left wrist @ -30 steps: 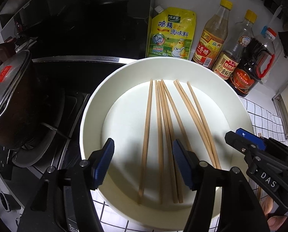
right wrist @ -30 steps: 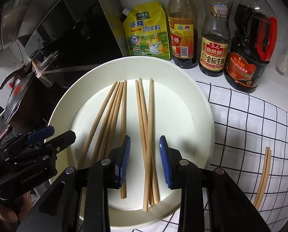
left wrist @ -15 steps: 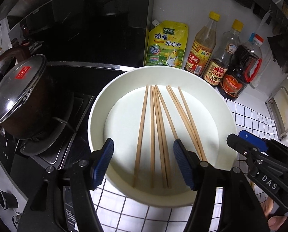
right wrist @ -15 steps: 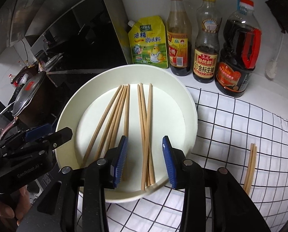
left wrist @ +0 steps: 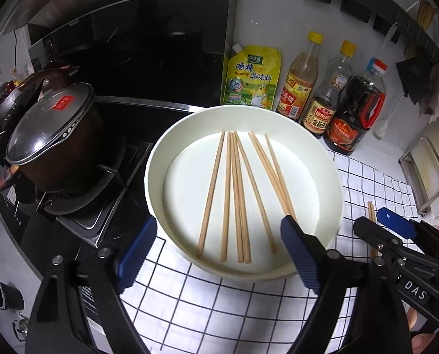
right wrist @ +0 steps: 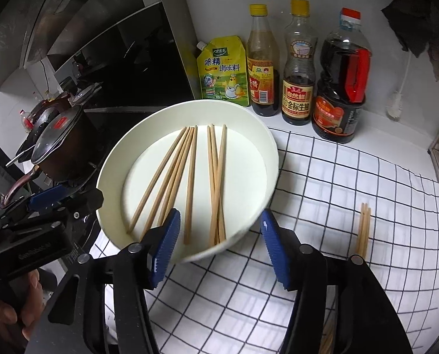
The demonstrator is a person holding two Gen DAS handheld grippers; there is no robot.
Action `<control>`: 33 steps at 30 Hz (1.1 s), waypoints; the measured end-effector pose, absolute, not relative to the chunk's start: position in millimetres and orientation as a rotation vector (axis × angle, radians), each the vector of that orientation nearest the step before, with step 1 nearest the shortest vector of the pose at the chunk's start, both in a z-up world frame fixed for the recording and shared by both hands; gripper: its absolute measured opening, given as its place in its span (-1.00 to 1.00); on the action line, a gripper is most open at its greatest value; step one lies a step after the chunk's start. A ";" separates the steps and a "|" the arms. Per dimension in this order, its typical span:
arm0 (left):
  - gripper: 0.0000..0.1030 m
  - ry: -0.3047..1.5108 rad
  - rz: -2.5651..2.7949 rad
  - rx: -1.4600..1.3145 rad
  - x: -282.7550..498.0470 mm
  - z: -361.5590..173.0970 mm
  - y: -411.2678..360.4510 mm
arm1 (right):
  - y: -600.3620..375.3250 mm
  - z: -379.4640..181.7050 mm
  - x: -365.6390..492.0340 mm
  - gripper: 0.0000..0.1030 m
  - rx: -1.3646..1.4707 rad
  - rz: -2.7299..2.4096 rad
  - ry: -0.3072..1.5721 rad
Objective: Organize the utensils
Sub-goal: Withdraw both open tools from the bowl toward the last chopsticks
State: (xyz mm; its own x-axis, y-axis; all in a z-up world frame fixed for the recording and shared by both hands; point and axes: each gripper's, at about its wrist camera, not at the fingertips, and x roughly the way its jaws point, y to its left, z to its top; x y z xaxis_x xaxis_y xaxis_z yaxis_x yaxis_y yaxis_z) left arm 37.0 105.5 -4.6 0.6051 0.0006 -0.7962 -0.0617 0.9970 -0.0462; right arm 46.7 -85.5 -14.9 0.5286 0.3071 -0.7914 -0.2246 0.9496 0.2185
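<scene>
Both grippers pulled back from the white bowl (left wrist: pixel 334 177); I see right gripper (right wrist: pixel 221 244) spread wider now, left gripper (left wrist: pixel 218 253) spread, both empty. Chopsticks (left wrist: pixel 237 194) lie in bowl; another pair (right wrist: pixel 362 227) on checkered surface (right wrist: pixel 337 183), right.

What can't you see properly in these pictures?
- Loose chopsticks on the checked cloth: right wrist view, near ends hidden behind the right hand-held gripper.
- Same chopsticks, left wrist view: mostly hidden by that gripper's body.
- Bottle labels: print too small.
</scene>
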 end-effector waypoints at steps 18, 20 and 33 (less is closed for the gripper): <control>0.70 0.947 -0.044 -0.010 17.6 -15.3 48.0 | -171.3 -25.4 7.2 0.16 0.153 0.177 0.980; 0.70 0.948 -0.064 0.005 17.9 -16.6 37.6 | -182.9 -27.8 4.5 0.16 0.163 0.153 0.980; 0.70 0.978 -0.206 0.084 20.6 -34.0 -34.6 | -260.0 -54.2 -17.5 0.17 0.217 -0.019 1.010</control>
